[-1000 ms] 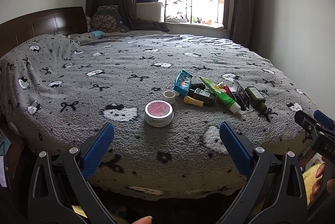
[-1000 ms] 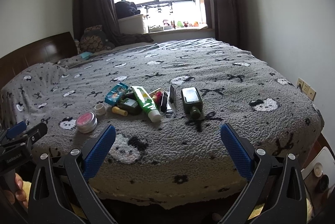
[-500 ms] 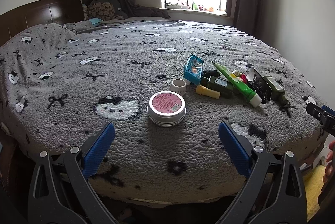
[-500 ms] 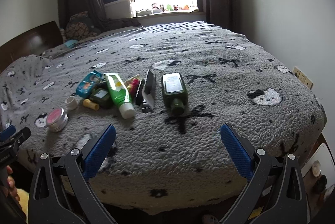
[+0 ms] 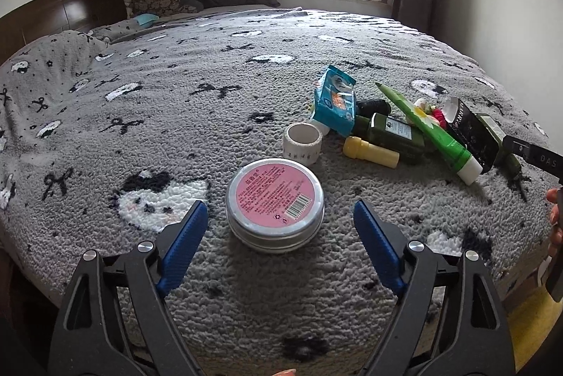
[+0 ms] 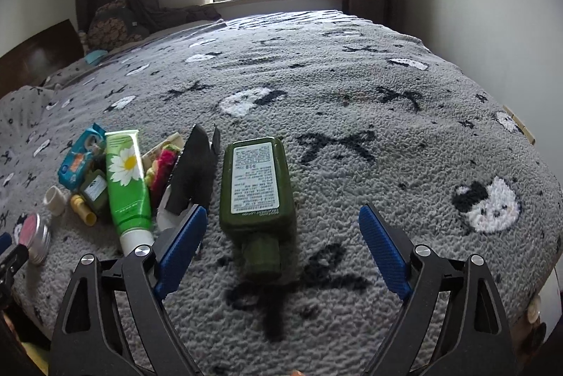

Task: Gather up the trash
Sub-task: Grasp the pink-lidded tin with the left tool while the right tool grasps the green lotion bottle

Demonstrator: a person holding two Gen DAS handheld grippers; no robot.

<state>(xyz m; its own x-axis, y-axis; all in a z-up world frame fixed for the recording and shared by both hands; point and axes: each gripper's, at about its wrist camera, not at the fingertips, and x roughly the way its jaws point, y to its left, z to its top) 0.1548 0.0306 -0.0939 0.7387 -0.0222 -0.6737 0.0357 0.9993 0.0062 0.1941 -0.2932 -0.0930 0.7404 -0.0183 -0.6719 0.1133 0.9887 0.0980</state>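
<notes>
- The left gripper (image 5: pixel 279 212) has blue pads on black arms. Its jaws are wide apart and closing in. Nothing is pressed between the pads.
- A round silver tin with a pink label (image 5: pixel 274 200) lies flat on the fuzzy grey blanket with black bows and white animal faces (image 5: pixel 176 115). The tin sits right in the gap of the left gripper, but the pads do not touch it.
- Just behind the tin stands a small white ring of tape (image 5: pixel 302 144).
- Beyond the tape is a heap of trash: a blue crinkly packet (image 5: pixel 334 101), a little yellow stick (image 5: pixel 371 152), a small dark green bottle (image 5: pixel 394 133), a bright green tube with a daisy and a white cap (image 5: pixel 440 133) and a black torn box (image 5: pixel 471 133).
- The right gripper (image 6: pixel 283 223) is wide too, and its jaws are closing in. They hold nothing.
- A big flat dark green bottle with a white label (image 6: pixel 257 189) lies on the blanket with its neck pointing at the camera. It lies in the gap of the right gripper, nearer the left pad, and I cannot tell if that pad touches it.
- The black box lies just left of the big bottle, by the left pad.
- Some pink and yellow fluffy stuff (image 6: pixel 162 165) is tucked between the tube and the box.
</notes>
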